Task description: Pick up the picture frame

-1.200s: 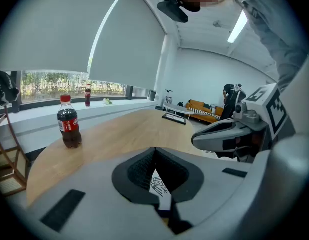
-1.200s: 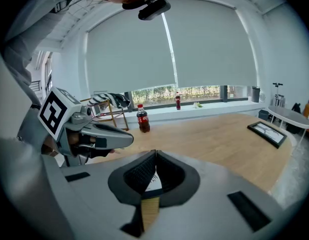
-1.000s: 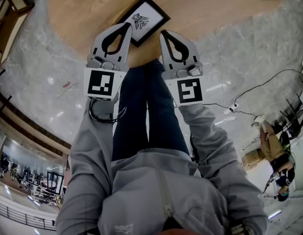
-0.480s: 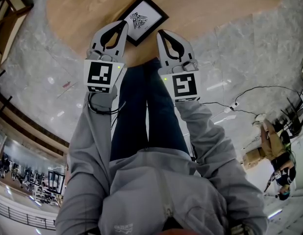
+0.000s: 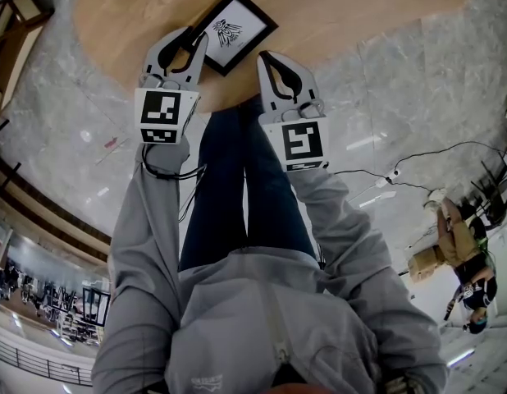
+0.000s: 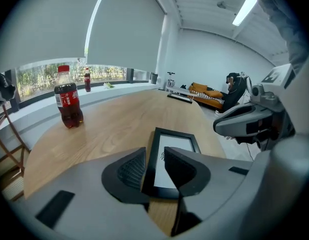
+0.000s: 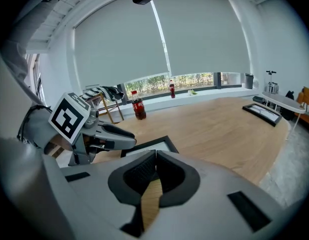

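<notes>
Approach only; nothing lifted yet. Just spread open: fingers of the left gripper (image 5: 196,36), lined up over the near left rim of the picture frame (image 5: 230,31), not pressing it. Lying flat on the bench (image 5: 344,11), upper middle of the head view. Pressed together on nothing: fingers of the right gripper (image 5: 265,57), alongside. Remaining: pinch rim, raise.

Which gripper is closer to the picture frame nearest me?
Left. The left gripper has just been opening its jaws, with the near edge of the picture frame in their gap. The right gripper, shut, sits beside the frame's near corner, apart from it.
</notes>
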